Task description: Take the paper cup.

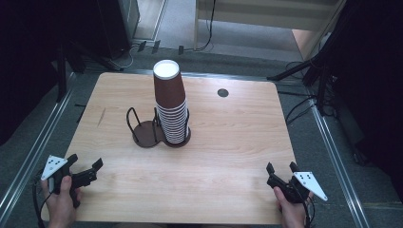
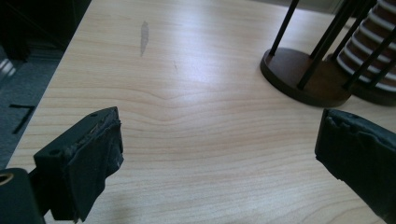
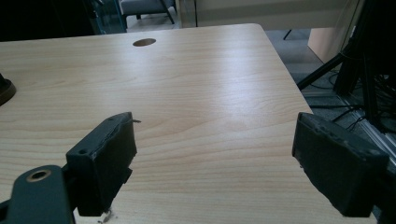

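Observation:
A tall stack of brown paper cups point(image 1: 170, 102) stands upside down in one side of a dark two-place wire cup holder point(image 1: 145, 133) at the middle of the wooden table point(image 1: 228, 142). The holder's other round base point(image 2: 303, 77) is bare, and the cup rims point(image 2: 373, 46) show beside it. My left gripper point(image 1: 86, 160) rests near the front left corner, jaws wide apart with nothing between them point(image 2: 219, 135). Near the front right corner my right gripper point(image 1: 281, 167) also stands open over bare wood point(image 3: 215, 135).
A small round hole point(image 1: 223, 92) sits in the tabletop at the back right, also seen as a hole point(image 3: 144, 42) ahead of the right gripper. Dark tripod legs point(image 1: 294, 71) and cables lie on the floor beyond the table's right edge.

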{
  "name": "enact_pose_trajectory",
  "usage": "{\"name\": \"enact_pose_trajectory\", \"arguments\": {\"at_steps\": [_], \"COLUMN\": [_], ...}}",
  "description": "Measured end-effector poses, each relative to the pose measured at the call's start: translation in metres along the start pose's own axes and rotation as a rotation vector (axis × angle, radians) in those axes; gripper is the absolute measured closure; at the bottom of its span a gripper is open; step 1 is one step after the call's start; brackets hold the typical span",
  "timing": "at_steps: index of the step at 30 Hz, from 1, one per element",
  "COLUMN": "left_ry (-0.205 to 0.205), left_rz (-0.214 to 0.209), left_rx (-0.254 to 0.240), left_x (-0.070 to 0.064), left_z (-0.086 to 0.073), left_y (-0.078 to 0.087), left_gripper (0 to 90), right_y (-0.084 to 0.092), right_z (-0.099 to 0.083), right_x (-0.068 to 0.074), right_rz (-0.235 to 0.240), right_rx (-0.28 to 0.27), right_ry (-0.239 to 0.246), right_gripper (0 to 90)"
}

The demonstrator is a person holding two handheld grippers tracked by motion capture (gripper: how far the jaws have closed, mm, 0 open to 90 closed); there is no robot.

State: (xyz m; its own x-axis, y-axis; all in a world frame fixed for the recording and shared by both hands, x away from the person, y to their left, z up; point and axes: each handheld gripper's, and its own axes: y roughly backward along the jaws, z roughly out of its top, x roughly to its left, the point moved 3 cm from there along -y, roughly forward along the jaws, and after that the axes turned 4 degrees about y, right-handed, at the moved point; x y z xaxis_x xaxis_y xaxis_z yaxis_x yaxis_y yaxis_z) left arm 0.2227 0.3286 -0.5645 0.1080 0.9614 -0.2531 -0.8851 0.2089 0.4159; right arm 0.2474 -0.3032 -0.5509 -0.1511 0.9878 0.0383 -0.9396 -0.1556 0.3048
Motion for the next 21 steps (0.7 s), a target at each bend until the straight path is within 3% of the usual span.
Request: {"name": "enact_pose_trajectory", "arguments": {"at_steps": [6,14,21], "left_ry": [0.049,-0.042,-0.07], "left_rz": [-0.017,0.046,0.042], "left_rx": [-0.012,0.004,0.036], "left_x": [0.005,-0.003,-0.006], "left_z": [0.0,0.0,-0.001], "left_y": [0.001,-0.001,-0.003], "left_gripper": [1.4,1.4,1.4], "right_y": [-0.001,0.002,0.005], "right_z": [0.0,0.009,0.025], "right_x": [0.006,0.018,0.034], "right_rz": [0.001,0.029,0.077], "right_rx": [0.013,-0.002,-0.034], "right_ry": [0.056,0.051,0.057], "right_gripper": [13.6,13.7,13.6]}}
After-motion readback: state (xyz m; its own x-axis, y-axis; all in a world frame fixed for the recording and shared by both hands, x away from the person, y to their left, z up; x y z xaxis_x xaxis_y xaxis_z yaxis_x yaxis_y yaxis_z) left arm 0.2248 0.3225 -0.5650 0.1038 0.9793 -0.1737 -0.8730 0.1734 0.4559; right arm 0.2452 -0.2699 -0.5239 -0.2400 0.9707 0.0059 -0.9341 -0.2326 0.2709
